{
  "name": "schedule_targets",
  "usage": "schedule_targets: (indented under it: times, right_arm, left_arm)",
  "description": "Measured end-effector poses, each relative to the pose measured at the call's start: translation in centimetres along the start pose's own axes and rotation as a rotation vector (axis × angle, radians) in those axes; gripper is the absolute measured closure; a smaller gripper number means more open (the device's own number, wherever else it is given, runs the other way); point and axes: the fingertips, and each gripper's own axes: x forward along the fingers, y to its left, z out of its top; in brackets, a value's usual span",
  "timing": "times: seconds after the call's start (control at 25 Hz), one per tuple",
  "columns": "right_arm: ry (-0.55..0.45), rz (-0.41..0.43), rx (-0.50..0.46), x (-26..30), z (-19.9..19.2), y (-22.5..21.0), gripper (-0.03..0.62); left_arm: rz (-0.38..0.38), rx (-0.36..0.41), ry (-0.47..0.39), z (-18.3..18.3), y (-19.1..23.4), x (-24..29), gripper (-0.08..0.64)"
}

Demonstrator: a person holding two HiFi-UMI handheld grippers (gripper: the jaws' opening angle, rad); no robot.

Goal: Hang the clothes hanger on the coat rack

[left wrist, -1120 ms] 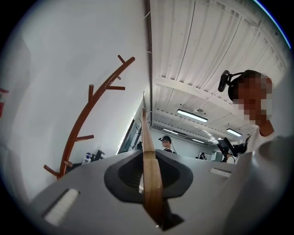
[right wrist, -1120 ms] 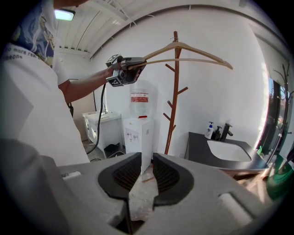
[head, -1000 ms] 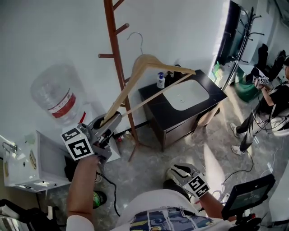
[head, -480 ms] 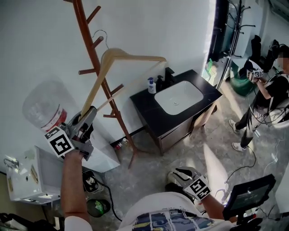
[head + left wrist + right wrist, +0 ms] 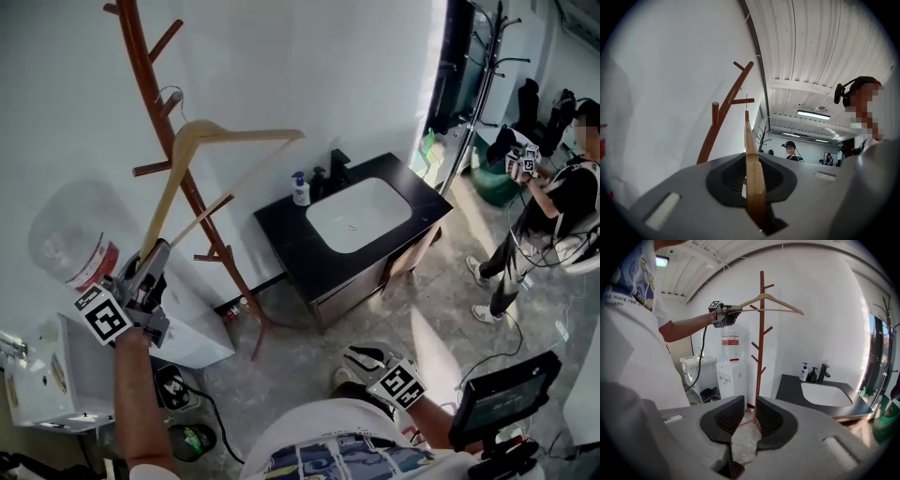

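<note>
Wooden clothes hanger (image 5: 159, 202) first. In the head view your left hand-held gripper (image 5: 153, 255) pinches it by one shoulder tip. Its long axis runs up and away from the jaws, across the brown coat rack (image 5: 214, 246). The wire hook (image 5: 173, 94) sits at the top, just beside the pole and near an upper peg. From here you cannot tell whether it is over that peg yet. Your right hand-held gripper (image 5: 356, 356) hangs low by your body, well apart from the rack, so the left one is the nearer.

In the left gripper view, the jaws of the left hand-held gripper (image 5: 752, 187) are pressed onto the hanger (image 5: 749, 140). It shows edge-on, running straight ahead. The coat rack (image 5: 723, 119) leans just to its left, with its pegs near the far end.

In the right gripper view, the right hand-held gripper (image 5: 749, 416) holds nothing, its jaws a narrow gap apart. High beyond it, the hanger (image 5: 776, 300) lies level across the coat rack (image 5: 761, 348), its apex at the pole. The left hand-held gripper (image 5: 733, 310) holds the end left of the pole.
</note>
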Motion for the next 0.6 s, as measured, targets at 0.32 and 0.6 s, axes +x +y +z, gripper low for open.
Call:
schedule_targets:
  times: [0.32, 0.6]
  right_arm:
    - [-0.006, 0.089, -0.030, 2.6, 1.5, -1.9, 0.511]
    - [0.005, 0.124, -0.034, 3.2, 1.8, -3.6, 0.512]
  left_arm:
    - [0.091, 0.030, -0.023, -1.0, 2.1, -1.0, 0.526]
    - [0.147, 0.076, -0.029, -2.1, 3.8, -1.2, 0.525]
